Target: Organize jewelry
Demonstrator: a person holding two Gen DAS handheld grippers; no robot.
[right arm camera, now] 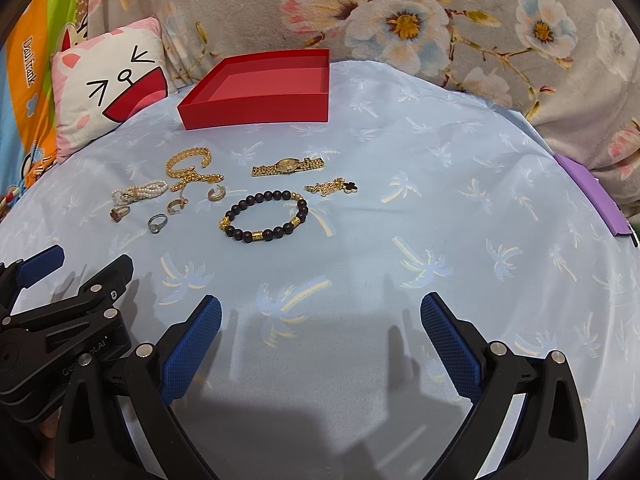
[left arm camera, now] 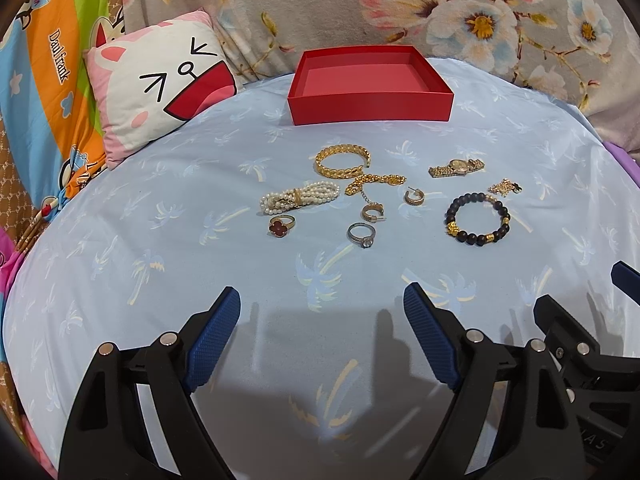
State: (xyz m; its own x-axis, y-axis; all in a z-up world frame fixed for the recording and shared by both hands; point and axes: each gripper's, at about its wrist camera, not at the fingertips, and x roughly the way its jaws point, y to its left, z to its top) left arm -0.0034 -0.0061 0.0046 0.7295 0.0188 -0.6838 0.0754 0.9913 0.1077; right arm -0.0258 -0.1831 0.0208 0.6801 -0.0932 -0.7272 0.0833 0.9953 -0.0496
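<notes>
Glossy gold watch (right arm camera: 287,166), matt cloth (right arm camera: 400,240)

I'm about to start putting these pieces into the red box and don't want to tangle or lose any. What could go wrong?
The gold chain lies against the gold cuff bracelet, so lifting one may drag the other. The small rings sit on soft bedsheet; the wide left tool could press them in or flick them away.

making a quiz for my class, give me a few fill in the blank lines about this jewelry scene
1. The red box holds ____ pieces of jewelry.
2. The gold watch lies ____ the red box, on the blue sheet.
3. The dark bead bracelet forms a closed ____.
4. Both the left claw and the right claw are ____.

Missing words: no; outside; loop; open
</notes>
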